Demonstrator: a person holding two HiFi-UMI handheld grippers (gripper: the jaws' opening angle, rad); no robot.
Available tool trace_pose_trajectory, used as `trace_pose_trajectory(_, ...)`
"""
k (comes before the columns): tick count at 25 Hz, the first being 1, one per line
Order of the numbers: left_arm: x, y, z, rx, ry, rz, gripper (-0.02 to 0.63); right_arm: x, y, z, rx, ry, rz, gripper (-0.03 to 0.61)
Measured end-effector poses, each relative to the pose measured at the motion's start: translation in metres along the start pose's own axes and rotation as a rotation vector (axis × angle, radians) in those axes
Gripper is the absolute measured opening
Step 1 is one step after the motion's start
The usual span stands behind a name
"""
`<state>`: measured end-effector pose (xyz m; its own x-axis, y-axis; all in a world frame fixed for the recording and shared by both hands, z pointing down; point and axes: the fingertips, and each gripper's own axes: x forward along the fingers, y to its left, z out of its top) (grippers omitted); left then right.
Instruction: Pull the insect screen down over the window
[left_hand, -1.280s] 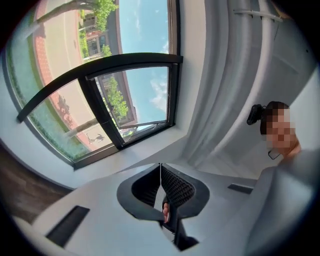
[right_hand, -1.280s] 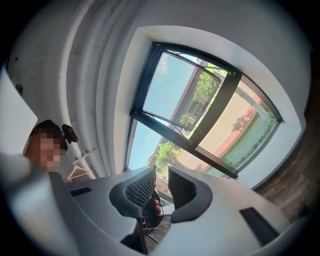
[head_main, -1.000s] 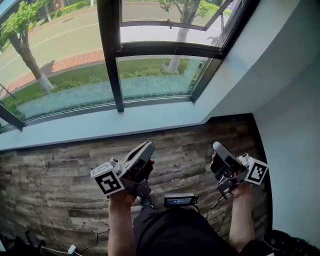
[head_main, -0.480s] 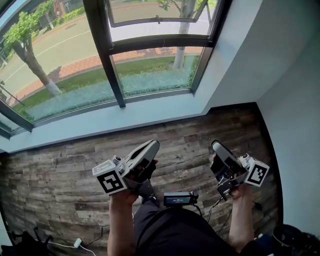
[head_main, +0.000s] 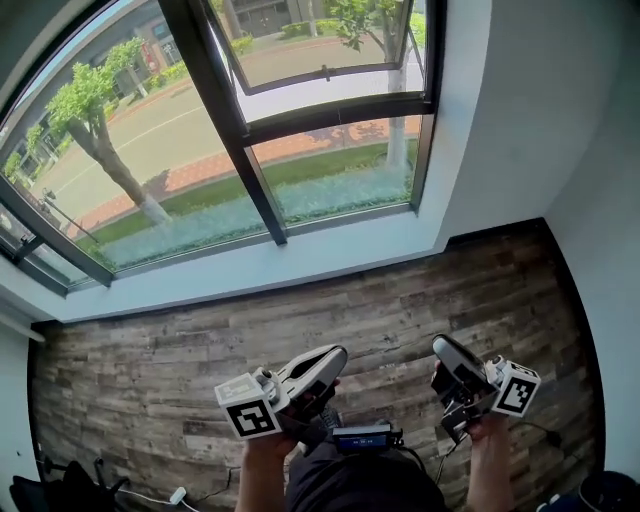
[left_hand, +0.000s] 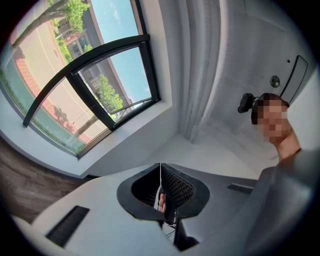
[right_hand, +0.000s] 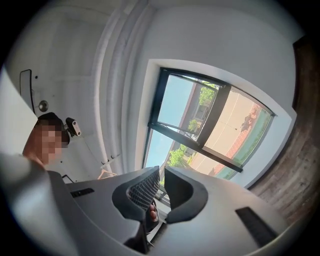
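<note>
The window (head_main: 300, 120) has a dark frame and a top sash (head_main: 320, 60) tilted outward; I cannot make out an insect screen on it. Both grippers hang low over the wood floor, well short of the white sill (head_main: 260, 270). My left gripper (head_main: 338, 353) points toward the window with its jaws shut and empty, touching in the left gripper view (left_hand: 160, 172). My right gripper (head_main: 442, 345) points the same way. Its jaws have just been closing; a narrow gap remains in the right gripper view (right_hand: 162, 175), with nothing in it. That view also shows the window (right_hand: 210, 125).
White walls (head_main: 540, 120) flank the window on the right. A small black device with a screen (head_main: 362, 437) sits at the person's waist. Cables (head_main: 150, 495) lie on the floor at the lower left. A pale curtain (left_hand: 202, 65) hangs beside the window.
The head view now takes in more of the window and floor. Both grippers sit lower in the picture, farther from the sill, still pointing toward the window.
</note>
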<state>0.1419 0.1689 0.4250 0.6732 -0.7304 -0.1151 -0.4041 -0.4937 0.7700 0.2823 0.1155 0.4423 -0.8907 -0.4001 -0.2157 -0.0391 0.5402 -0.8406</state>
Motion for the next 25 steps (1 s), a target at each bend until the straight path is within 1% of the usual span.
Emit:
trace_pose_trajectory(3,0.001,-0.016,0.003,0.038,-0.003,-0.039,0.012,-0.003,0.011,0.0,0.007,-0.022,0.023,0.021)
trace_pose_trajectory(6,0.002,-0.029,0.009,0.065,-0.014,-0.086,0.012,0.003,0.027,0.001,-0.057,-0.023,0.031,0.012)
trace_pose_trajectory(8,0.002,-0.034,0.014,0.078,-0.016,-0.107,0.012,0.009,0.033,0.0,-0.075,-0.011,0.038,0.011)
trace_pose_trajectory(12,-0.013,-0.028,0.029,0.092,-0.044,-0.097,0.012,0.036,0.042,-0.005,-0.109,0.027,0.057,0.011)
trace_pose_trajectory(16,-0.021,-0.028,0.043,0.096,-0.083,-0.116,0.012,0.045,0.05,-0.01,-0.137,0.05,0.053,0.011)
trace_pose_trajectory(22,-0.033,-0.03,0.039,0.089,-0.094,-0.116,0.012,0.045,0.05,-0.022,-0.13,0.076,0.034,0.011)
trace_pose_trajectory(25,-0.036,-0.03,0.034,0.073,-0.096,-0.11,0.012,0.042,0.054,-0.027,-0.128,0.084,0.033,0.011)
